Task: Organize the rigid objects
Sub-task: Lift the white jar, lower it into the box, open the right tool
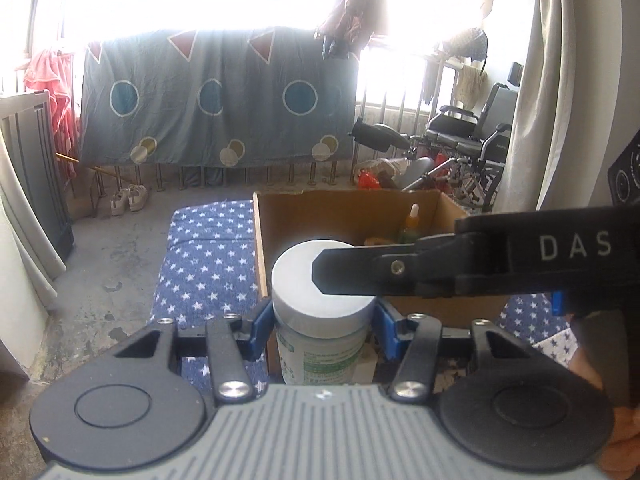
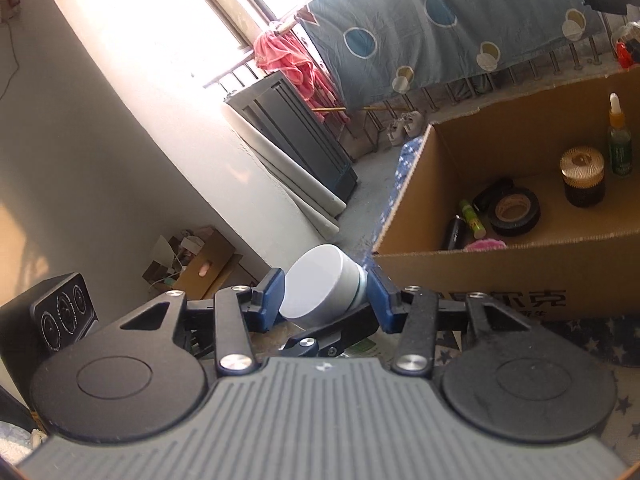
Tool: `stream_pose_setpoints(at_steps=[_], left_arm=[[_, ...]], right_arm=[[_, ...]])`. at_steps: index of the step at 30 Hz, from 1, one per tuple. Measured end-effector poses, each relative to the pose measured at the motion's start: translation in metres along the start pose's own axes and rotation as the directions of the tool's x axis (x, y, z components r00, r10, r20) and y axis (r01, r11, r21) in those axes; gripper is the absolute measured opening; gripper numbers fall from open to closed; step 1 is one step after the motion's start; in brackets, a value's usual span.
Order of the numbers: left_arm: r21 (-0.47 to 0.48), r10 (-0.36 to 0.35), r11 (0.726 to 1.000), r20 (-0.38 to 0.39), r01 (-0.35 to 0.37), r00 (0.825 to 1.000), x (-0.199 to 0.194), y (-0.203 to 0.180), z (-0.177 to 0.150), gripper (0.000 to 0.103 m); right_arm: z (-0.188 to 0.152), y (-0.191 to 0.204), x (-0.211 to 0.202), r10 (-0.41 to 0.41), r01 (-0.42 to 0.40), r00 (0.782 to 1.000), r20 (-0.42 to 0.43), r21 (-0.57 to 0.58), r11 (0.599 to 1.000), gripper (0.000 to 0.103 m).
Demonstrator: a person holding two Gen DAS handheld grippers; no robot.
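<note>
A jar with a white lid [image 1: 296, 280] and a green-printed label stands upright in my left gripper [image 1: 324, 320], whose blue pads press on its sides just under the lid. It sits in front of the near wall of an open cardboard box [image 1: 352, 212]. A black finger of my right gripper [image 1: 360, 270] reaches in from the right across the top of the lid. In the right wrist view the lid [image 2: 320, 284] appears tilted between the blue pads of my right gripper [image 2: 325, 296], which is shut on it.
The cardboard box [image 2: 500, 272] holds a dropper bottle [image 2: 619, 148], a gold-topped black jar [image 2: 582, 178], a black tape roll [image 2: 516, 210], a green tube [image 2: 472, 218] and something pink. It rests on a star-print blanket [image 1: 208, 260]. A wheelchair [image 1: 468, 140] stands far right.
</note>
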State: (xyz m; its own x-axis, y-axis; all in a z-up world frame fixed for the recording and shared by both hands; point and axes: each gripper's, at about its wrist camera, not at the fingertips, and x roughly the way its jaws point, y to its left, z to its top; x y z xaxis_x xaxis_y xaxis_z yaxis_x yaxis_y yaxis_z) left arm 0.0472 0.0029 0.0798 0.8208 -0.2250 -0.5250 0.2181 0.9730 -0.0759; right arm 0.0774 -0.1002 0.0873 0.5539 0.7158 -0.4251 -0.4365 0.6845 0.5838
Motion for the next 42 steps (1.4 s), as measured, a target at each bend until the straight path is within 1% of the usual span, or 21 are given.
stream_pose_setpoints(at_steps=[4,6,8,12,16,20,23,25,28,30,32,37,42], left_arm=[[0.032,-0.031,0.999,0.038,0.030,0.999,0.002,-0.010,0.037,0.054],[0.048,-0.054,0.997,0.052,0.052,0.997,0.011,-0.017,0.055,0.054],[0.055,-0.079,0.996,0.046,0.076,0.996,0.025,-0.024,0.070,0.054],[0.048,-0.133,0.990,-0.006,0.133,0.991,0.072,-0.038,0.089,0.054],[0.015,-0.177,0.984,-0.099,0.179,0.979,0.124,-0.045,0.088,0.054],[-0.018,-0.192,0.981,-0.204,0.192,0.960,0.171,-0.050,0.072,0.054],[-0.038,-0.189,0.982,-0.285,0.186,0.940,0.199,-0.051,0.059,0.054],[-0.044,-0.187,0.982,-0.319,0.183,0.929,0.210,-0.050,0.054,0.054],[-0.037,-0.178,0.984,-0.348,0.176,0.920,0.217,-0.050,0.050,0.054],[-0.036,-0.175,0.984,-0.354,0.173,0.919,0.220,-0.049,0.052,0.054],[-0.030,-0.170,0.985,-0.360,0.171,0.917,0.219,-0.049,0.054,0.054],[-0.011,-0.155,0.987,-0.376,0.163,0.914,0.220,-0.052,0.057,0.054],[0.000,-0.142,0.988,-0.373,0.153,0.917,0.223,-0.056,0.059,0.054]], right_arm=[[0.028,0.011,-0.024,0.024,-0.020,0.997,0.067,-0.057,0.998,0.045],[0.046,0.009,-0.034,0.024,-0.018,0.996,0.090,-0.066,0.998,0.046],[0.064,0.002,-0.042,0.023,-0.015,0.993,0.115,-0.065,0.998,0.046],[0.096,-0.028,-0.050,-0.018,0.022,0.991,0.135,-0.022,1.000,0.046],[0.112,-0.077,-0.047,-0.054,0.048,0.992,0.110,0.062,0.997,0.046],[0.107,-0.123,-0.036,-0.073,0.062,0.995,0.072,0.147,0.987,0.046],[0.092,-0.152,-0.020,-0.085,0.077,0.996,0.033,0.202,0.976,0.046],[0.084,-0.167,-0.007,-0.089,0.085,0.996,0.005,0.237,0.968,0.046],[0.074,-0.182,0.004,-0.081,0.082,0.997,-0.018,0.272,0.959,0.046],[0.071,-0.188,0.008,-0.075,0.079,0.997,-0.026,0.287,0.955,0.046],[0.075,-0.191,0.015,-0.069,0.074,0.997,-0.027,0.298,0.952,0.046],[0.075,-0.193,0.017,-0.046,0.052,0.999,-0.027,0.317,0.947,0.046],[0.074,-0.201,0.022,-0.052,0.061,0.998,-0.034,0.341,0.938,0.046]])
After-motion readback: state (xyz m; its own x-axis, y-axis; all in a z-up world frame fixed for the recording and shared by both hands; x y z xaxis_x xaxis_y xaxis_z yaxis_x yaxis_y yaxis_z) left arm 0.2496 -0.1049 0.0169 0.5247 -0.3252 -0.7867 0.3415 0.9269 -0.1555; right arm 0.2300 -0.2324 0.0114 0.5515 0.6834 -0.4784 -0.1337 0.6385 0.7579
